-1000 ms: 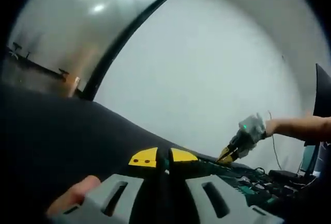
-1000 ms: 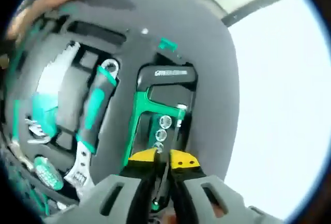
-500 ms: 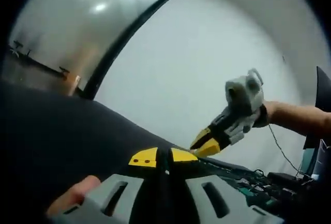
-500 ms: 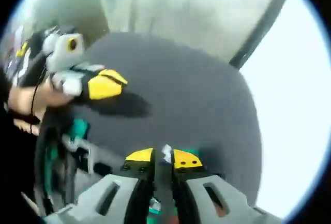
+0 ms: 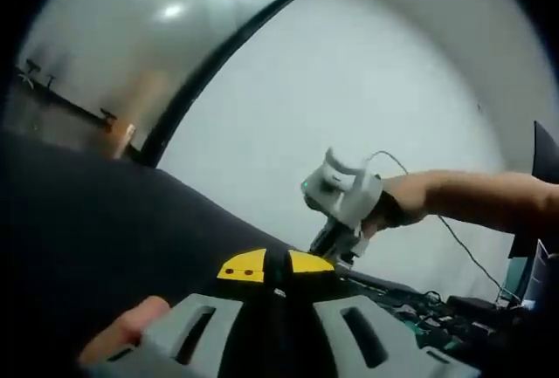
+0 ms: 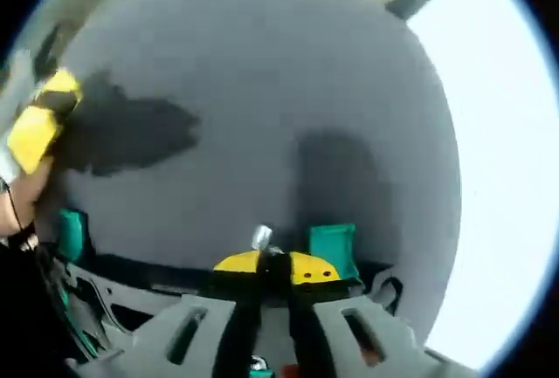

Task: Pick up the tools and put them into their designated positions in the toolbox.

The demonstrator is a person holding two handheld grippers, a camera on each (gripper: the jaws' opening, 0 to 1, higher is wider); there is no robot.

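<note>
Tool: slim metal piece [image 6: 262,238] held between the right tongs [image 6: 276,266], its silver tip poking up past the yellow pads; long axis runs along the jaws, toward the frame's top.
Left tongs [image 5: 276,266]: closed, nothing visible between them.
Toolbox: dark lid [image 6: 262,107] fills the frame's middle; green clip [image 6: 333,250] just right of the tip.
Other tongs: yellow pad [image 6: 39,120] at left edge.
Hidden: tool's lower part, behind the jaws.
</note>
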